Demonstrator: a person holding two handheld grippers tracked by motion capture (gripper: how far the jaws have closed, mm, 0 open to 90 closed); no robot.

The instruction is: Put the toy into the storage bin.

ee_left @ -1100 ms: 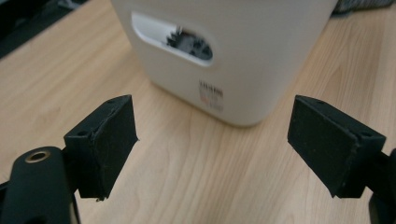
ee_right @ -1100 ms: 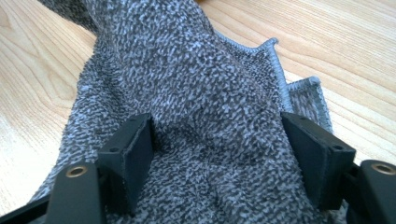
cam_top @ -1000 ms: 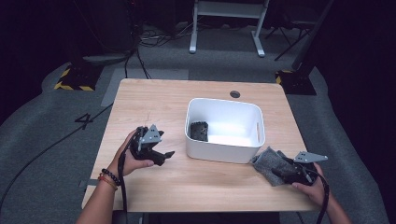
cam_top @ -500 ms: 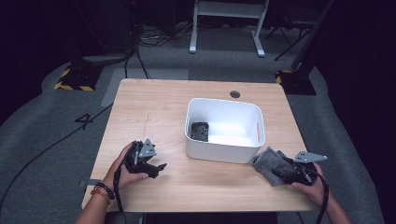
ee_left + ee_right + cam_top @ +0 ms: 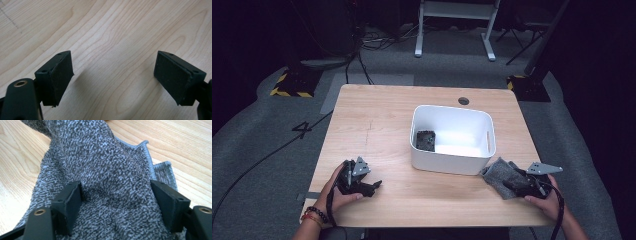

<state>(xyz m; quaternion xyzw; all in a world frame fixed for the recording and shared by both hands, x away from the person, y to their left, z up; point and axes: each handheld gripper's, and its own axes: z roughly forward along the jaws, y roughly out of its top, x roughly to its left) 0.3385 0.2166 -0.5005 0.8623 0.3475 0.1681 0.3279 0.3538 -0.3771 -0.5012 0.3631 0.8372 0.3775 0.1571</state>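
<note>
A grey knitted cloth lies crumpled at the table's front right, against the white bin. My right gripper rests on it, held by a hand. In the right gripper view the cloth bulges up between the two jaws, which stand wide apart around it. My left gripper is low over the bare wood at the front left, held by the other hand. Its jaws stand open with only wood grain between them.
The white bin stands at the middle of the wooden table and holds a small dark object in its left corner. A round cable hole sits behind the bin. Grey floor, cables and a white stand lie beyond the table.
My left hand and gripper have come down and back toward the table's front edge. The right gripper and the cloth have kept still.
</note>
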